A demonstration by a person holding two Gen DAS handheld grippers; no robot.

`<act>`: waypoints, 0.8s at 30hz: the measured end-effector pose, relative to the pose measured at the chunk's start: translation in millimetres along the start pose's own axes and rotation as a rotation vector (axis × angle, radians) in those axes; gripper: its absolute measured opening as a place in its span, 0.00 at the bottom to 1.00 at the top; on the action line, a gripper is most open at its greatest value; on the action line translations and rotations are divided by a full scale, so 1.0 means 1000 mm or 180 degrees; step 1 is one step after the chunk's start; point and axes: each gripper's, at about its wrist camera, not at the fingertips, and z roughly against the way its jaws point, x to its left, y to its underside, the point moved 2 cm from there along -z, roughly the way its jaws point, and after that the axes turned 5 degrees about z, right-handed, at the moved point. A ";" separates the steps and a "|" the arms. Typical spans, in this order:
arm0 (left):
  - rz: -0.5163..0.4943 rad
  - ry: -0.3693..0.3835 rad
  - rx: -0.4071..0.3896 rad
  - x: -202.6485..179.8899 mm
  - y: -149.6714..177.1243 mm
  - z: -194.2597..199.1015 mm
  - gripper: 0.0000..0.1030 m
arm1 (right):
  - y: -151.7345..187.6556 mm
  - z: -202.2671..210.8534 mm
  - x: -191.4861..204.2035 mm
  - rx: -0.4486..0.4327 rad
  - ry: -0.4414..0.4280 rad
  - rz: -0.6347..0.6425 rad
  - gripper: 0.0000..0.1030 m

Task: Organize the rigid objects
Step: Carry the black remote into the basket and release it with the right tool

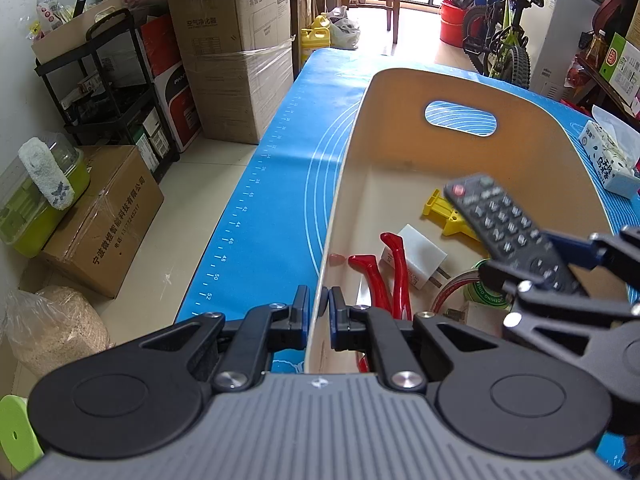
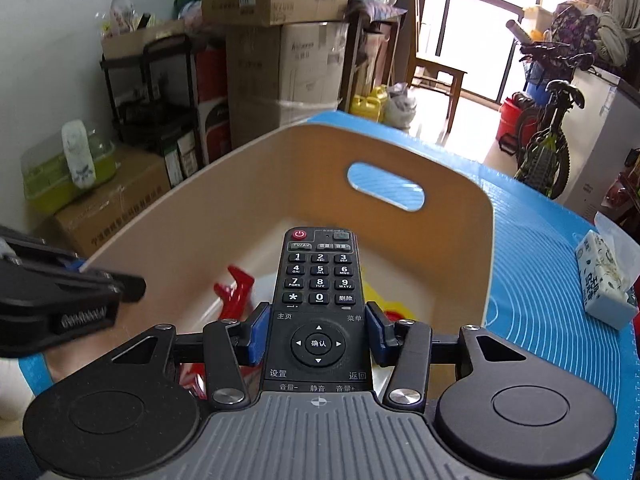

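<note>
One left gripper point(image 1: 319, 304) is clenched on the near-left wall of the single beige bin point(image 1: 400, 92), and at three o'clock from it one right gripper point(image 2: 316, 332) grasps the one black remote control point(image 2: 318, 280) above the bin. Inside lie two red-handled pliers grips point(image 1: 394, 276), one white charger point(image 1: 420, 254), one yellow plastic piece point(image 1: 444, 210) and one tape roll point(image 1: 480, 292). The bin sits on a blue mat point(image 1: 256, 200), with one tissue pack point(image 1: 612, 164) at its three o'clock, in a room stacked with cardboard boxes point(image 1: 240, 52) and a bicycle point(image 1: 504, 36).

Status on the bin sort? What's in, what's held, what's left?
Done: red pliers, white charger and yellow piece lie in the bin. In hand: right gripper grips the remote over the bin; left gripper clamps its rim. Left: drop the remote in.
</note>
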 end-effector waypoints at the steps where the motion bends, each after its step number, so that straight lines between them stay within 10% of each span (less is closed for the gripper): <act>1: -0.0004 -0.0003 -0.0001 0.000 0.000 0.000 0.11 | 0.003 -0.001 -0.001 0.0040 -0.0007 0.0014 0.52; 9: -0.0003 -0.0002 0.0002 0.000 0.000 0.000 0.11 | 0.002 -0.006 0.001 0.0176 -0.0036 0.0021 0.52; 24: -0.0015 -0.0033 -0.0108 -0.004 -0.002 0.010 0.12 | 0.000 0.059 -0.028 -0.0318 -0.0039 -0.0373 0.82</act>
